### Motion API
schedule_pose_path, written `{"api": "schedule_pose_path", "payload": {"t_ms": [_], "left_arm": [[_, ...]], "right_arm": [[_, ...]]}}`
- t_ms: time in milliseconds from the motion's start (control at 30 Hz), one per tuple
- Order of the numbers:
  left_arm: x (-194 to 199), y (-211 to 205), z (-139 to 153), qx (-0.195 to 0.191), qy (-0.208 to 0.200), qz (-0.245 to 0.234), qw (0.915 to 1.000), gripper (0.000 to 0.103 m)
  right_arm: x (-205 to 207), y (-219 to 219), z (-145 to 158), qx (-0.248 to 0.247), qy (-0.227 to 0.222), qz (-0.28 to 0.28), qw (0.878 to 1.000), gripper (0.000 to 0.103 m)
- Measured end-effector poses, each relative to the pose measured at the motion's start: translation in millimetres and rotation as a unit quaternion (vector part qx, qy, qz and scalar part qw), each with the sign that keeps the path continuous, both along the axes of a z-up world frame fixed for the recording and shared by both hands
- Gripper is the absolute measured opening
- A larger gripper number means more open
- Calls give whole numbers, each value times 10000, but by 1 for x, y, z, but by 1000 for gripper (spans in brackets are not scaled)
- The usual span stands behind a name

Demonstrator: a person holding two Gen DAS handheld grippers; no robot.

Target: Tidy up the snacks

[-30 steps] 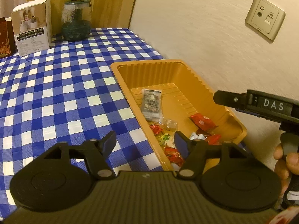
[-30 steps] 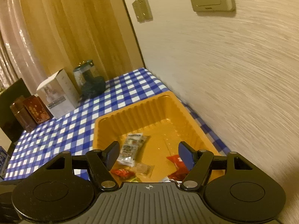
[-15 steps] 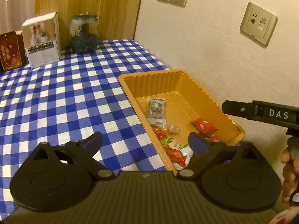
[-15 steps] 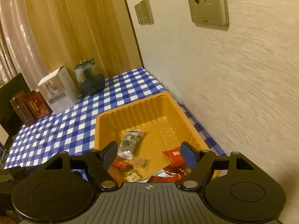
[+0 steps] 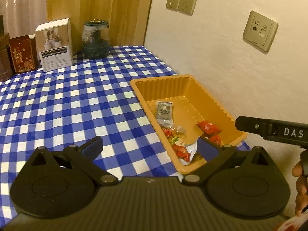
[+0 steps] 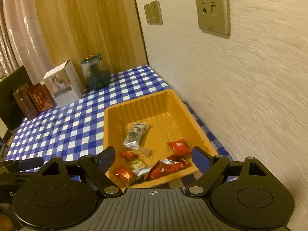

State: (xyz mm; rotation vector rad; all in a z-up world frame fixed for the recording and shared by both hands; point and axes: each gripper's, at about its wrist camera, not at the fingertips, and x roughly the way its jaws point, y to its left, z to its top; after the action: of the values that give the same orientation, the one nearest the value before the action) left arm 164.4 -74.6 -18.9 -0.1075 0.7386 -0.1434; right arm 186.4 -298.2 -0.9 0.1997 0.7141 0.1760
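Over the last second both tongs have opened wider and pulled back from the tray (image 5: pixel 184 80). The left tongs (image 5: pixel 149 147) went from a narrow gap to a wide spread, their view now taking in more of the table (image 5: pixel 67 100) and both wall sockets. The right tongs (image 6: pixel 153 156) also spread, and more of the snacks (image 6: pixel 154 168) at the tray's near end shows between them, with the tray's near rim now in sight.
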Motion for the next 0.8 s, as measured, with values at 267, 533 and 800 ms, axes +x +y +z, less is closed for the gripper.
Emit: {"api": "schedule_pose_path", "payload": {"t_ms": [267, 533, 800], "left_arm": [[-31, 15, 15, -90, -25, 148, 9998, 103], [-62, 28, 28, -105, -65, 176, 9998, 103], [-98, 37, 42, -171, -160, 202, 9995, 103]], "right_arm": [[-35, 11, 15, -65, -102, -59, 9999, 87], [-72, 21, 30, -137, -173, -129, 9997, 87], [-111, 27, 43, -173, -234, -45, 9996, 87]]}}
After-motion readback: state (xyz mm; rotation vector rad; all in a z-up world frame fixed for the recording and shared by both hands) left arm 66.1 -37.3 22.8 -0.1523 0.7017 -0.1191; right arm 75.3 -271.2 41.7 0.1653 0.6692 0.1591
